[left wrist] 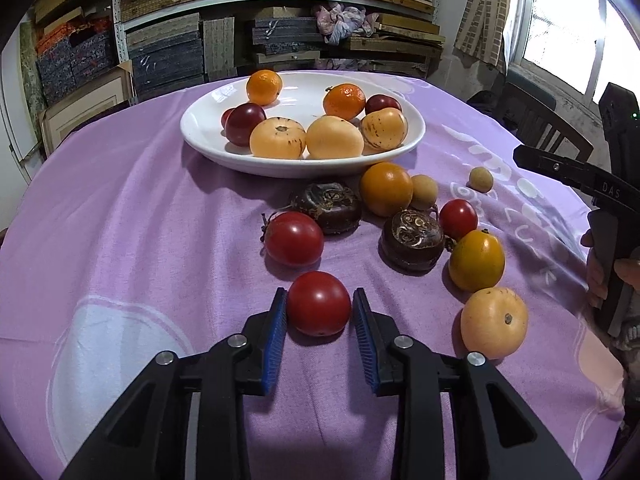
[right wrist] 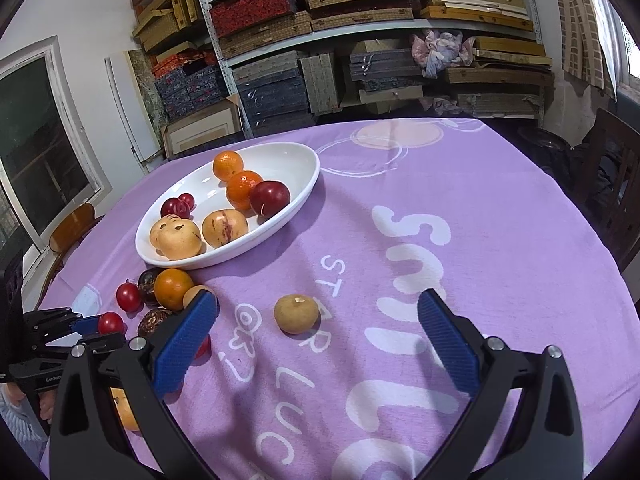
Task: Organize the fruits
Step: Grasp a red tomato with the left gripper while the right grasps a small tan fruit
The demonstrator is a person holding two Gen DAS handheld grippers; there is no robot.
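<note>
My left gripper is shut on a red tomato that rests on the purple cloth, one blue pad against each side. The right wrist view shows the same tomato at the far left. Beyond it lie another red tomato, two dark brown fruits, an orange, a yellow tomato and a pale orange fruit. The white plate holds several fruits. My right gripper hangs open above the cloth, just beyond a small tan fruit, with nothing between its fingers.
The purple tablecloth covers a round table. Shelves stacked with boxes stand behind it. A dark wooden chair is at the right, and another chair at the left below a window. A hand holds the right gripper.
</note>
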